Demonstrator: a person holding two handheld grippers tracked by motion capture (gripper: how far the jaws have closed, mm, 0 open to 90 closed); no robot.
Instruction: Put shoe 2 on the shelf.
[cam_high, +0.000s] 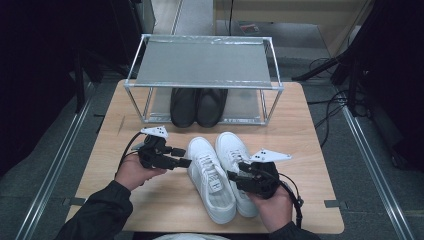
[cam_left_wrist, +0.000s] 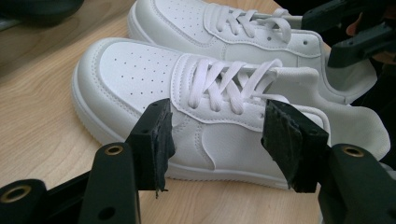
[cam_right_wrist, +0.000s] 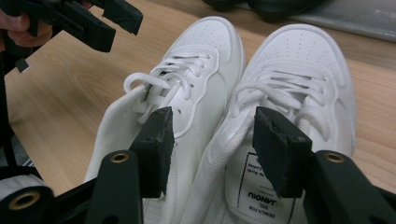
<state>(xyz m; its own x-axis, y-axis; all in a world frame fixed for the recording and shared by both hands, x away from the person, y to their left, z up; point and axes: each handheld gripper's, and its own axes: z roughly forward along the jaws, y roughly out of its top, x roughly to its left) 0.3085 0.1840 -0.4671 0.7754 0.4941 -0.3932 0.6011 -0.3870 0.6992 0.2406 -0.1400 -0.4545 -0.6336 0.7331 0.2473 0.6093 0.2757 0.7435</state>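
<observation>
High cam overhead; both tongs cams close on white sneakers (cam_high: 220, 172).

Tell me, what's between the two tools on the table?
The pair of white sneakers lies side by side between the left tool and the right tool, both open; the high view shows it.

surface (cam_high: 100, 165): light wood | on it: pair of white sneakers (cam_high: 220, 175) side by side, metal rack (cam_high: 205, 85) behind | rack lower shelf: black shoes (cam_high: 198, 106)

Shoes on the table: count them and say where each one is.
4. Two white shoes lie side by side between the grippers; two black shoes stand on the rack's lower shelf. None seems hidden.
</observation>
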